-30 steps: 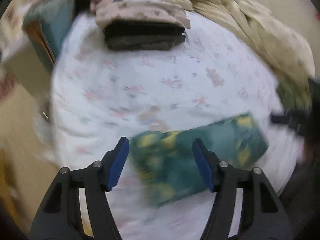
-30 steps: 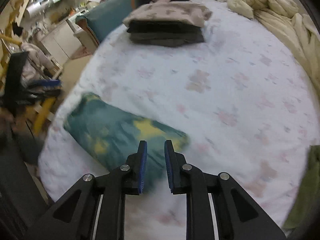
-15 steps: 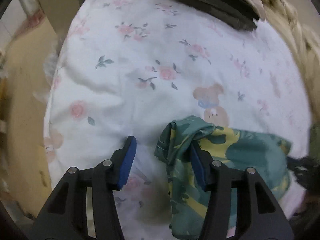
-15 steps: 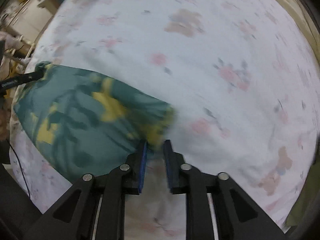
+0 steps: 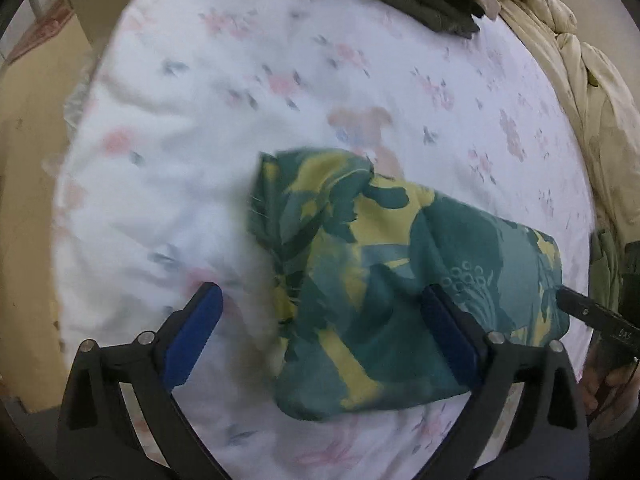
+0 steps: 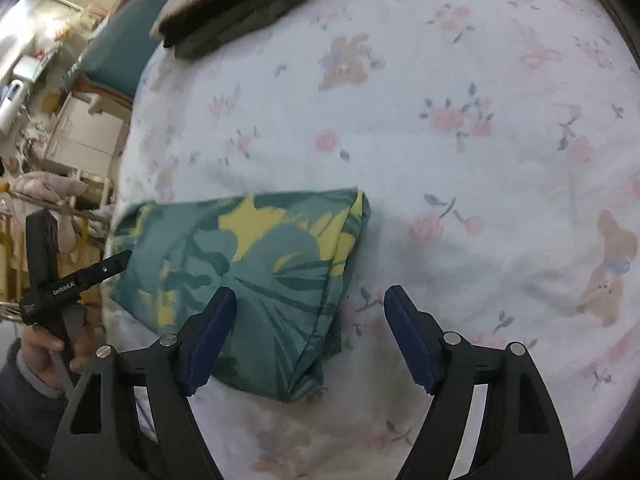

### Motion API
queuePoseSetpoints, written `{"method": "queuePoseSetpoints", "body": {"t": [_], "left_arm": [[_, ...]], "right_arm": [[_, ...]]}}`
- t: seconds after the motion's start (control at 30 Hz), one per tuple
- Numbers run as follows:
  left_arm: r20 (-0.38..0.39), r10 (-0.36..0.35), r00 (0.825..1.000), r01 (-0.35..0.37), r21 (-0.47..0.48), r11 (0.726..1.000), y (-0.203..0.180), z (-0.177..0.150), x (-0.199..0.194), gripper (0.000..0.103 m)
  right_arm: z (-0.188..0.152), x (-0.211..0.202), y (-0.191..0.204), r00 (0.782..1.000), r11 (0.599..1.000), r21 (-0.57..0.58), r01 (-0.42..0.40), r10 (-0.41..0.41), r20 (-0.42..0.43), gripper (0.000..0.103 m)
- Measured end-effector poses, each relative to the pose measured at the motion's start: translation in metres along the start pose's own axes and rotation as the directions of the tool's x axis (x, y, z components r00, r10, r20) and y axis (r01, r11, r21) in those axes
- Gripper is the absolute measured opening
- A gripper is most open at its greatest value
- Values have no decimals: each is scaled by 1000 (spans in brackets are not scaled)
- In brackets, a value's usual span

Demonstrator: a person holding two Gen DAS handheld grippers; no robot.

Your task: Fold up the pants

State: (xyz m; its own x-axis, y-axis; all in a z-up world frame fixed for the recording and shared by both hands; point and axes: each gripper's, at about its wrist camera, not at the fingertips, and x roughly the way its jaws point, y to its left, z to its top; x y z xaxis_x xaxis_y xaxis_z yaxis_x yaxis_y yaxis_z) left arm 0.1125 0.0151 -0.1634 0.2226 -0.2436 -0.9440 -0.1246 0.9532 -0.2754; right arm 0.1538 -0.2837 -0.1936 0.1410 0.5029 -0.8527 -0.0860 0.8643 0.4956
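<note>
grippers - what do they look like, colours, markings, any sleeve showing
Both the left gripper and the right gripper have matte black angular arms with triangular cut-outs, silver round bolts and blue ridged pads. The left one's side carries white "GenRobot.AI" lettering in the right wrist view. The left hand emerges from a dark sleeve.

We hold our left gripper [image 5: 320, 328] low in the bottom of the left wrist view, its two black arms rising from the lower corners and its blue-padded fingers [image 5: 192, 332] spread wide apart, gripping nothing. Our right gripper [image 6: 310, 332] sits the same way at the bottom of the right wrist view, blue pads [image 6: 412, 332] parted wide. At the lower left edge of the right wrist view, our left hand [image 6: 44, 350], in a dark sleeve, wraps around the left gripper's black handle. At the lower right edge of the left wrist view, our right hand [image 5: 608, 384] shows partly.
</note>
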Motion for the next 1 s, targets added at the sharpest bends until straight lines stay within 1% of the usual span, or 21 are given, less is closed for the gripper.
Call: {"method": "queuePoseSetpoints", "body": {"t": [0.03,0.1,0.13,0.17,0.2,0.23,0.27,0.3,0.37,0.47,0.6,0.63,0.7,0.73,0.77,0.8,0.87,0.9,0.93,0.97,1.0], "left_arm": [[14,1,1000,-1,18,1000,-4,0,2,97],[68,16,998,-20,56,998,-8,4,4,91],[73,3,997,-7,62,998,-9,7,7,77],[73,-12,997,7,67,998,-10,8,9,57],[72,-35,997,29,80,996,-13,9,10,47],[65,-60,996,53,107,993,-18,9,11,26],[50,-65,997,58,136,989,-23,8,11,8],[40,-55,998,49,147,988,-26,9,10,8],[30,-80,996,76,117,990,-29,12,1,6],[52,-113,992,108,91,990,-29,25,-18,6],[127,-148,981,136,102,985,-36,62,-55,6],[151,-155,976,139,110,984,-40,79,-65,6],[208,-163,965,136,134,981,-46,112,-81,6],[247,-161,956,126,150,981,-49,138,-91,6],[264,-163,951,126,152,980,-49,153,-95,6],[285,-162,945,122,152,981,-50,179,-101,6],[324,-160,932,115,154,981,-50,218,-108,6],[338,-156,928,106,161,981,-51,235,-108,6],[354,-144,924,87,171,981,-54,262,-109,6],[364,-139,921,80,172,982,-53,277,-106,6],[371,-135,919,76,169,983,-54,294,-104,6]], "right_arm": [[-1,5,-2,1000,1000,18,-20,20,-8,79],[-2,18,-5,993,990,80,-113,114,-8,79],[-2,23,-4,989,985,93,-144,145,-3,79],[-3,26,-1,988,984,88,-154,153,13,78],[-4,29,1,988,985,78,-152,149,40,73],[-5,33,7,986,985,74,-157,152,69,67],[-8,37,10,984,983,72,-166,160,81,45],[-9,39,14,981,982,73,-175,168,94,33],[-11,33,21,974,981,60,-186,176,141,28],[-2,21,27,964,976,39,-216,207,165,24],[28,-16,34,936,964,-20,-265,262,235,24],[44,-27,41,928,961,-50,-271,274,252,24],[75,-36,52,921,960,-93,-263,278,271,24],[100,-43,60,917,958,-127,-258,284,280,24],[116,-46,66,916,957,-147,-251,284,285,24],[145,-52,74,910,953,-178,-245,289,298,24],[188,-57,86,904,948,-218,-232,293,312,24],[217,-58,94,903,946,-244,-215,288,319,24],[237,-54,100,903,945,-256,-203,282,324,24],[269,-51,105,901,944,-267,-194,279,331,24],[283,-50,105,902,945,-267,-192,276,331,24]]}}
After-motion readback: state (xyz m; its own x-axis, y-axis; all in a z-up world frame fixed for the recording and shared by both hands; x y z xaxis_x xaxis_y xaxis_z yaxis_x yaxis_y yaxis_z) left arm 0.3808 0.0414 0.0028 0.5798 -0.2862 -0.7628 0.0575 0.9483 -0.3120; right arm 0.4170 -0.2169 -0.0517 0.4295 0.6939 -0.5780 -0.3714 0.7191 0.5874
